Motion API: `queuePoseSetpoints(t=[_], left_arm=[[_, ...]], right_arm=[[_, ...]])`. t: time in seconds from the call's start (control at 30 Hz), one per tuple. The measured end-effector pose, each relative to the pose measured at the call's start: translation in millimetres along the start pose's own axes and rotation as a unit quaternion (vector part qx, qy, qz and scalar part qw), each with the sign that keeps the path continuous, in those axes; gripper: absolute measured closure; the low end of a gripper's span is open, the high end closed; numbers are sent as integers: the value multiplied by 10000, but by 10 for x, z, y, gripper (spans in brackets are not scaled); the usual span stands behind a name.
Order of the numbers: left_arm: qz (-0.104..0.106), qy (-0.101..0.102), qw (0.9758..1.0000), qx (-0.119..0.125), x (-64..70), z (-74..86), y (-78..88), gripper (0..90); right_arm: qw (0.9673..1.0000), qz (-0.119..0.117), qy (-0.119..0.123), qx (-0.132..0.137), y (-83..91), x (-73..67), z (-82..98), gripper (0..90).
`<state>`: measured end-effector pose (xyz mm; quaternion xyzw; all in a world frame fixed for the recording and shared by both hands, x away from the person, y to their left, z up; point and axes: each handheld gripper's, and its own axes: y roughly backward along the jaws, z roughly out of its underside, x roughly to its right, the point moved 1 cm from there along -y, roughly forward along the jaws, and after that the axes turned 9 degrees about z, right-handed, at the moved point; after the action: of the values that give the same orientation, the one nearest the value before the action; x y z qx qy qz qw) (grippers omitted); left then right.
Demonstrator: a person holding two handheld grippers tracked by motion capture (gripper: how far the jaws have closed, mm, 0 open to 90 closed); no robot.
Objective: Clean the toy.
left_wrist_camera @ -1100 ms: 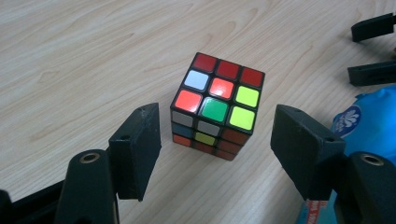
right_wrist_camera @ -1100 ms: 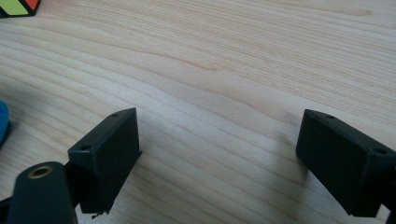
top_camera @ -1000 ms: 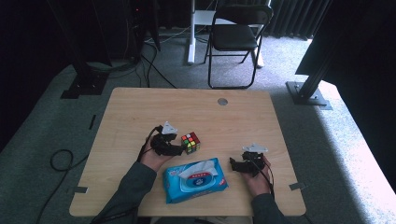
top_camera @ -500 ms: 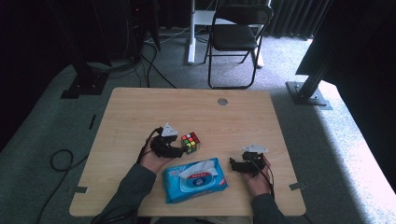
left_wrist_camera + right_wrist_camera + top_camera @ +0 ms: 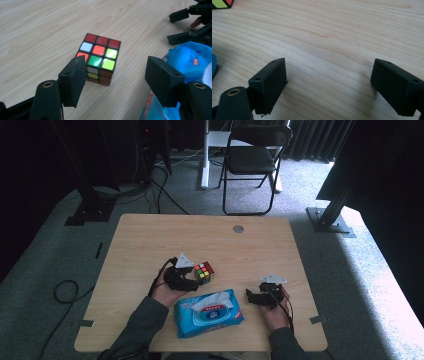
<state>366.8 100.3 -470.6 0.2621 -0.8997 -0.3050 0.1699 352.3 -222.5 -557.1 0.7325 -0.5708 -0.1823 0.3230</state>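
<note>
Grasp not yet made: the left gripper point(image 5: 117, 82), jaws spread, brackets the puzzle cube point(image 5: 100, 58) (mid-table, nearer the front edge), while the right gripper point(image 5: 329, 87) rests released and empty.

Both forearms in from the near edge, left gripper point(image 5: 192, 276) and right gripper point(image 5: 251, 296) gaping wide

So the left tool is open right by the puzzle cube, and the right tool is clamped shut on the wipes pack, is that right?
Not quite. The right tool is open and holds nothing, jaws apart over bare table, as the right gripper view shows. The left tool is indeed open by the puzzle cube.
</note>
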Motion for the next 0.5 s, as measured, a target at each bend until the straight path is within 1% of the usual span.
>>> queuePoseSetpoints(t=[0.07,0.27,0.47,0.5], left_arm=[[31,-53,10000,28,28,-18,20,333],[95,-72,9998,161,69,-41,86,333],[122,-110,9997,160,95,-33,103,334],[158,-144,9997,149,118,-19,108,333]], right_arm=[[10000,0,-6,0,0,-1,0,130],[10000,0,-2,-1,0,-1,0,130],[10000,0,-4,0,0,-1,0,130],[10000,0,-2,0,0,-1,0,130]])
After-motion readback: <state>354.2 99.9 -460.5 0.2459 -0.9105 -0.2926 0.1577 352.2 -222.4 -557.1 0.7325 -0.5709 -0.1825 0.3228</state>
